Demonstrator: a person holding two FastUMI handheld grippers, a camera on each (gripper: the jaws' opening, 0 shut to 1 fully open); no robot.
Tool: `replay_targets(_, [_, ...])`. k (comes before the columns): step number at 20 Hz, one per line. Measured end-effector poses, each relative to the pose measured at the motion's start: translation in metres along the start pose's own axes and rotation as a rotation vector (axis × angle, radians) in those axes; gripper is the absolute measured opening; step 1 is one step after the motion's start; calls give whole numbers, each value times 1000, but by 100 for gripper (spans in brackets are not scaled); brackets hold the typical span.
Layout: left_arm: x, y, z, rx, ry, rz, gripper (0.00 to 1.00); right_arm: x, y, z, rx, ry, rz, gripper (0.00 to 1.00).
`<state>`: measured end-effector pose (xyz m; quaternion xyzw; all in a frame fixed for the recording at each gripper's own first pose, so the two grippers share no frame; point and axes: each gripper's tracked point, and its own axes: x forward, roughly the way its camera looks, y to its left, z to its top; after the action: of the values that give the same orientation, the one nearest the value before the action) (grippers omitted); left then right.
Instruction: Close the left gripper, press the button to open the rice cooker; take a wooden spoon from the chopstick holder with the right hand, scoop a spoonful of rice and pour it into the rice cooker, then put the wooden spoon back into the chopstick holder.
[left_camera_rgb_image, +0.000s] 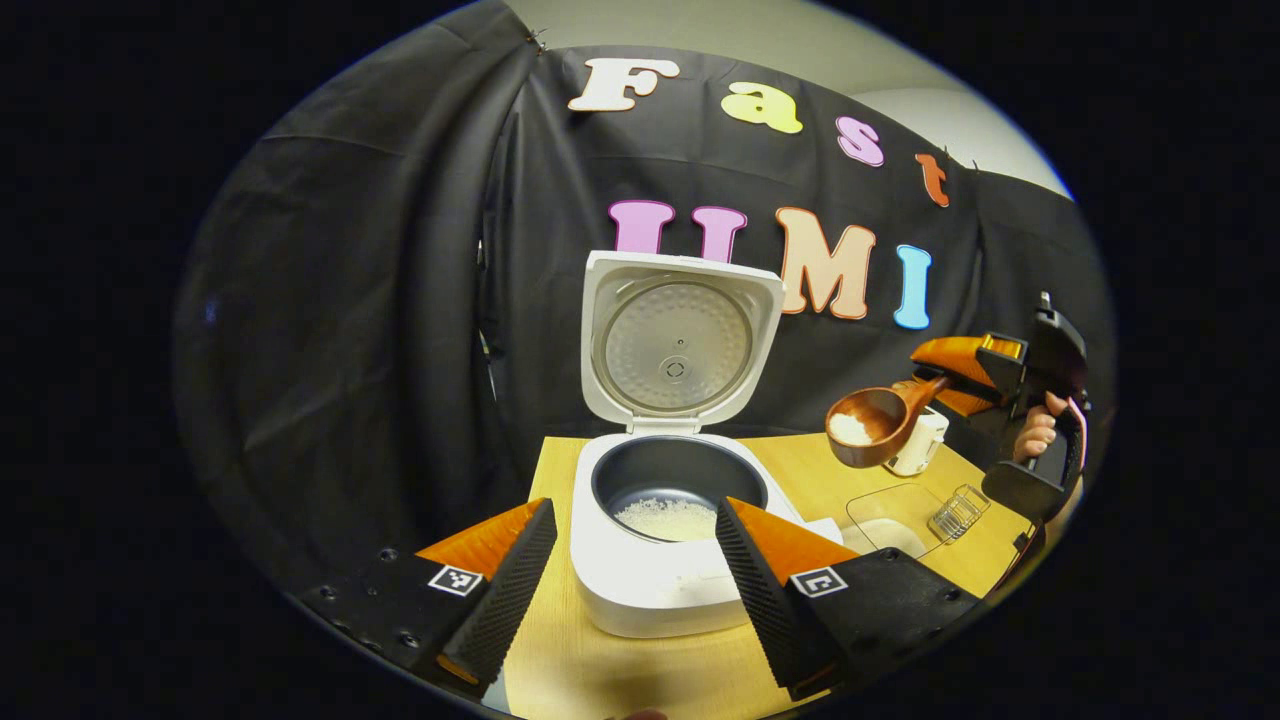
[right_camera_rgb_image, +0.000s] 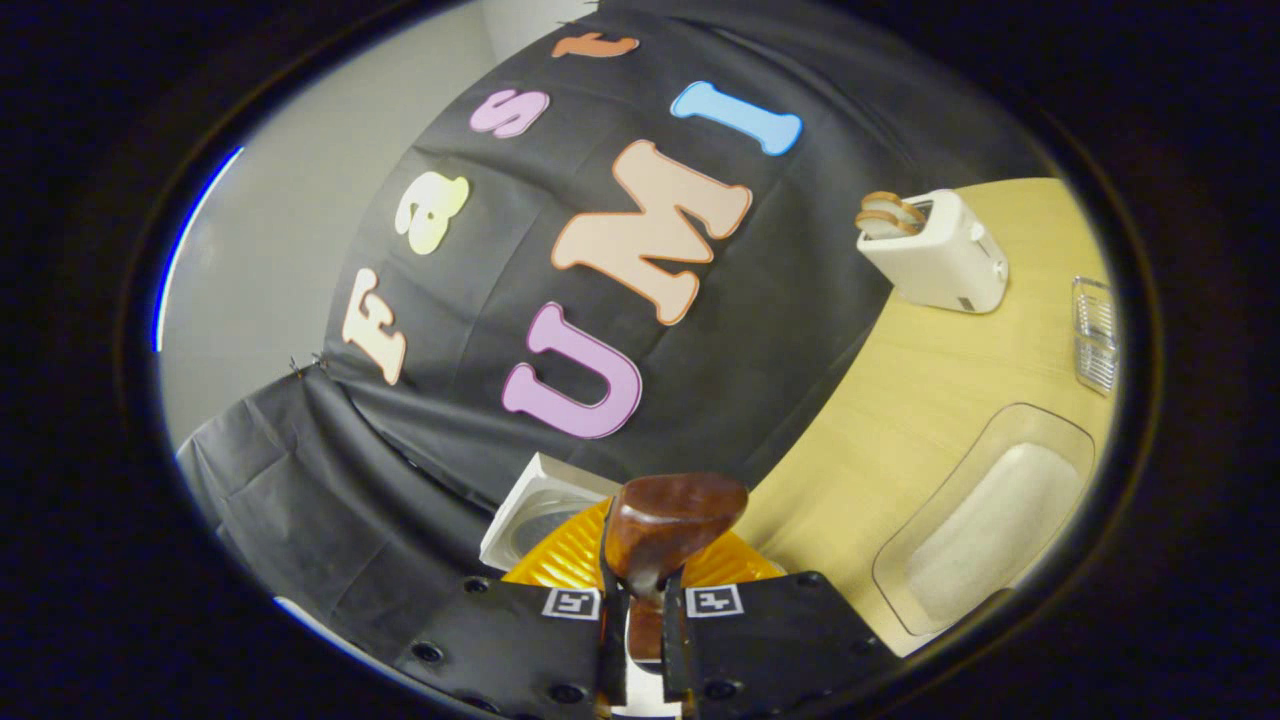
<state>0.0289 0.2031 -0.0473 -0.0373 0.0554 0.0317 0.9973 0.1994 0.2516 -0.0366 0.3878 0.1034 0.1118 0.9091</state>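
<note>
The white rice cooker (left_camera_rgb_image: 640, 590) stands open on the wooden table, lid (left_camera_rgb_image: 680, 340) upright, some white rice in its dark pot (left_camera_rgb_image: 668, 518). My left gripper (left_camera_rgb_image: 635, 508) is open, its fingers on either side of the cooker's front and holding nothing. To the right and higher, my right gripper (left_camera_rgb_image: 985, 375) is shut on the handle of a wooden spoon (left_camera_rgb_image: 870, 425) with rice in its bowl, held in the air apart from the cooker. In the right gripper view the spoon (right_camera_rgb_image: 670, 530) sticks out from the shut right gripper (right_camera_rgb_image: 640, 615), with a corner of the lid (right_camera_rgb_image: 540, 510) behind it.
A clear tray of rice (left_camera_rgb_image: 890, 520) (right_camera_rgb_image: 985, 520) lies right of the cooker. Beside it stands a small wire holder (left_camera_rgb_image: 955, 515) (right_camera_rgb_image: 1095, 335). A white toaster (right_camera_rgb_image: 935, 260) with bread sits at the back. A hand (left_camera_rgb_image: 1040, 430) grips the right gripper.
</note>
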Motion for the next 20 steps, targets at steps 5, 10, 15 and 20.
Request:
replay_targets(5, [-4, 16, -9, -20, 13, -4, 95, 29, 36, -34, -183, 18, -5, 14])
replay_targets(10, [-9, 25, -20, -34, 26, -8, 95, 54, 51, -76, -398, 58, -16, 14])
replay_targets(15, [-9, 32, -31, -35, 50, 6, 95, 66, 68, -111, -731, 64, 6, 14])
replay_targets(20, [-12, 32, -35, -49, 48, 2, 96, 68, 82, -138, -1020, 68, 55, 17])
